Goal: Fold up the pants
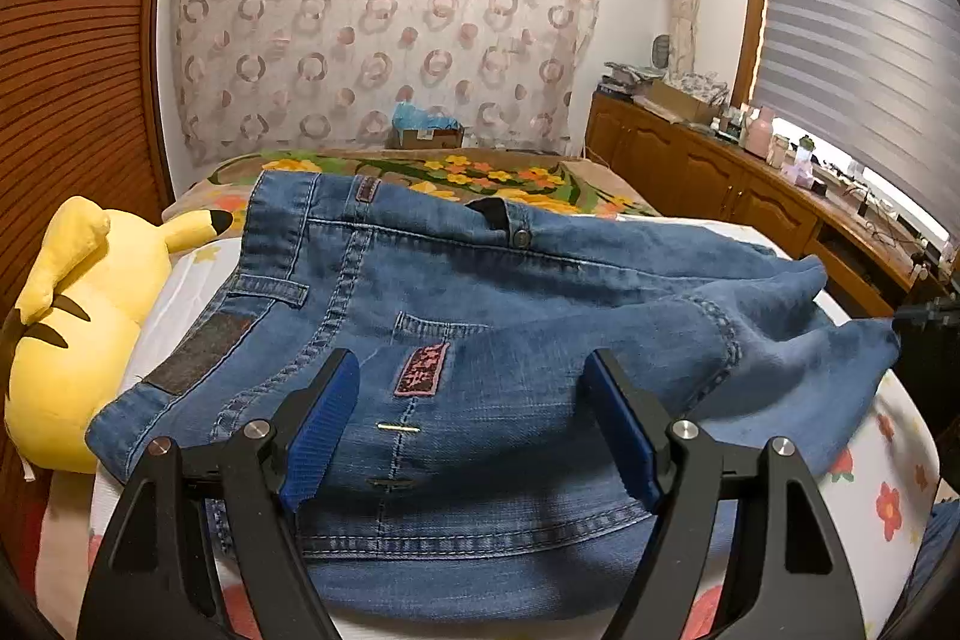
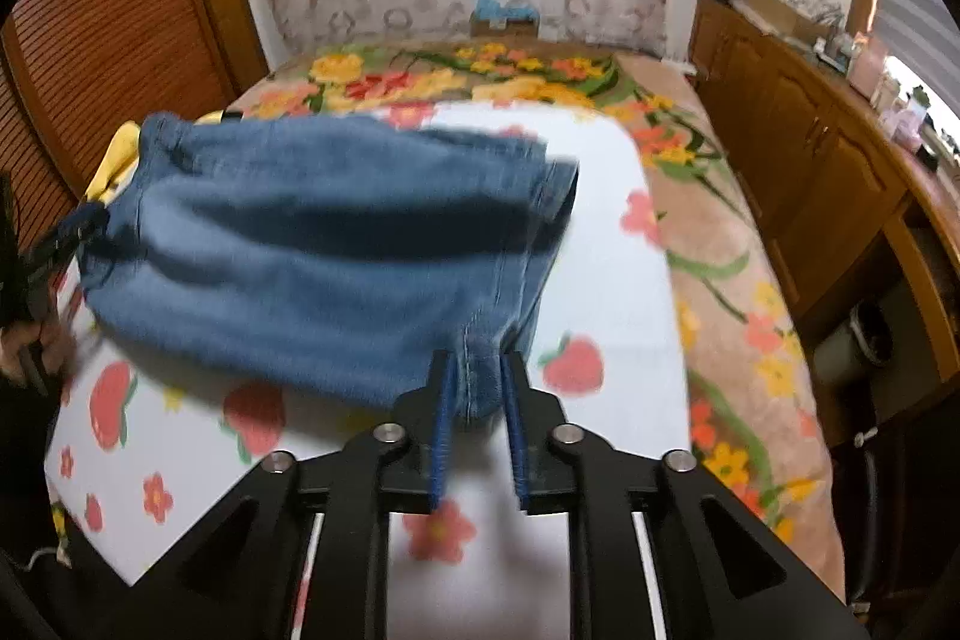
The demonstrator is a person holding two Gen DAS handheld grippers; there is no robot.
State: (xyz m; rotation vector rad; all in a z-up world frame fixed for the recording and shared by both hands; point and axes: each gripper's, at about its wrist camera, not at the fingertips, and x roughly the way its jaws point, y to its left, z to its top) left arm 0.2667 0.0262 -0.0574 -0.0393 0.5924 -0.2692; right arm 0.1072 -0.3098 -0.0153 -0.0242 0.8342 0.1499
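Motion blur smears the one pair of blue denim pants; right claw pinches its seam, left claw gapes above the waistband.

L gripper jaws wide – R gripper jaws narrow, pinching fabric.

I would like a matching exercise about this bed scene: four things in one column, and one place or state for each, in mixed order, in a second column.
Things:
1. jeans
2. yellow plush toy
3. left gripper
4. cardboard box

Places or states:
A. at the far end of the bed, by the curtain
B. open wide above the denim
C. lying on the flowered sheet
D. beside the waistband, at the bed's left edge

Pairs: 1-C, 2-D, 3-B, 4-A
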